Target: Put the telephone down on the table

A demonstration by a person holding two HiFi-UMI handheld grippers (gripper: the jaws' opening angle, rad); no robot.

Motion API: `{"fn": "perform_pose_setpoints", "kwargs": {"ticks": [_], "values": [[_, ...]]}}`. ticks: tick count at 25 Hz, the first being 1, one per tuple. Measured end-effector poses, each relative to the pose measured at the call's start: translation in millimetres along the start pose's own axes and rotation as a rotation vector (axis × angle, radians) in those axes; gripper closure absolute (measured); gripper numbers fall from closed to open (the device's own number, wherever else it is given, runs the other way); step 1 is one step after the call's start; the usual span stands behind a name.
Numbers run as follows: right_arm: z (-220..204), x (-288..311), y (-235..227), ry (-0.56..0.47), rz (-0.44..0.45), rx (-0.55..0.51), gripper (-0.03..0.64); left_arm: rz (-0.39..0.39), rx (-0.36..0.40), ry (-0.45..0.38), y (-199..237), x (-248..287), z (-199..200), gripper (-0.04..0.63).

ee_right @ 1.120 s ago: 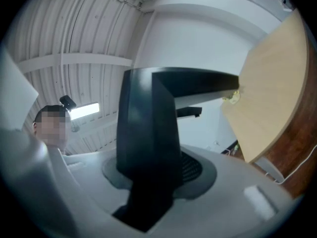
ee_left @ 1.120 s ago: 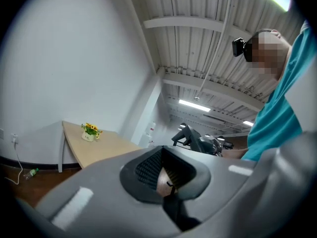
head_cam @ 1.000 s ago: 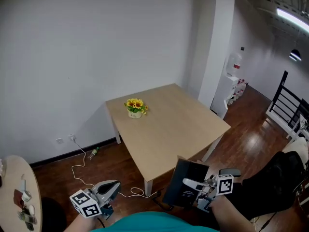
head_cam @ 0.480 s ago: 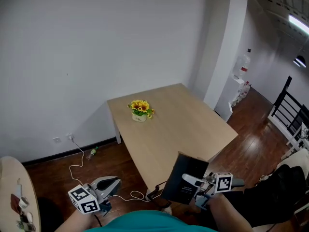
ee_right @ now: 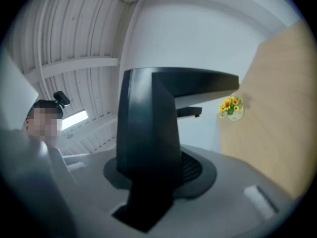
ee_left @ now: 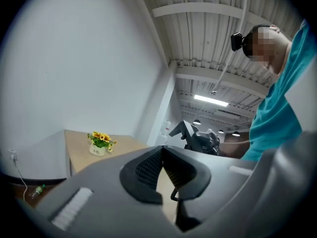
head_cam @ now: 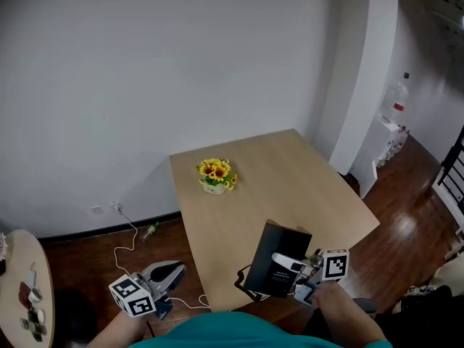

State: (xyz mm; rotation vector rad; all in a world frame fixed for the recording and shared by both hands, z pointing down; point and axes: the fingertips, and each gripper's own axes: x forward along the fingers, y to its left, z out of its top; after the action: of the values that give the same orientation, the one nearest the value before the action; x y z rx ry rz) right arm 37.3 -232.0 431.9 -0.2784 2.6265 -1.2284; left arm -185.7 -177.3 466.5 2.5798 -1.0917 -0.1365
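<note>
The telephone (head_cam: pixel 276 270) is a black boxy set, and my right gripper (head_cam: pixel 288 262) is shut on it, holding it upright over the near edge of the light wooden table (head_cam: pixel 312 187). In the right gripper view the black telephone (ee_right: pixel 148 128) fills the space between the jaws, with the table (ee_right: pixel 277 108) to its right. My left gripper (head_cam: pixel 171 271) hangs low at the left, off the table's near left corner, its jaws together and empty. The left gripper view shows its ribbed pads (ee_left: pixel 148 166) meeting at the tips, and the telephone (ee_left: pixel 184 132) beyond them.
A small pot of sunflowers (head_cam: pixel 216 176) stands near the table's far left edge. A white cable (head_cam: pixel 127 241) and a bottle (head_cam: pixel 150 230) lie on the wooden floor by the wall. A round side table (head_cam: pixel 22 296) with small items is at the lower left. A water dispenser (head_cam: pixel 395 133) stands at the right.
Both grippers have moved forward toward the table. The telephone, earlier short of the table, now hangs over its near edge. Both grips look unchanged.
</note>
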Motion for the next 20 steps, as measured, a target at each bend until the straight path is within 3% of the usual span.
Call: {"fn": "perform_pose_setpoints", "kwargs": {"ticks": [5, 10, 15, 20], "values": [[37.8, 7.2, -44.2, 0.001, -0.005, 0.029, 0.454, -0.017, 0.031, 0.054, 14.7, 40.1, -2.2, 0.591], [74.2, 36.3, -87.5, -0.040, -0.051, 0.034, 0.454, -0.035, 0.042, 0.065, 69.4, 62.6, 14.9, 0.591], [103.6, 58.3, -125.6, -0.098, -0.131, 0.014, 0.454, -0.105, 0.093, 0.112, 118.6, 87.4, 23.8, 0.591], [128.7, 51.8, -160.7, -0.106, -0.134, 0.033, 0.454, -0.061, 0.092, 0.143, 152.7, 136.3, 19.8, 0.592]]}}
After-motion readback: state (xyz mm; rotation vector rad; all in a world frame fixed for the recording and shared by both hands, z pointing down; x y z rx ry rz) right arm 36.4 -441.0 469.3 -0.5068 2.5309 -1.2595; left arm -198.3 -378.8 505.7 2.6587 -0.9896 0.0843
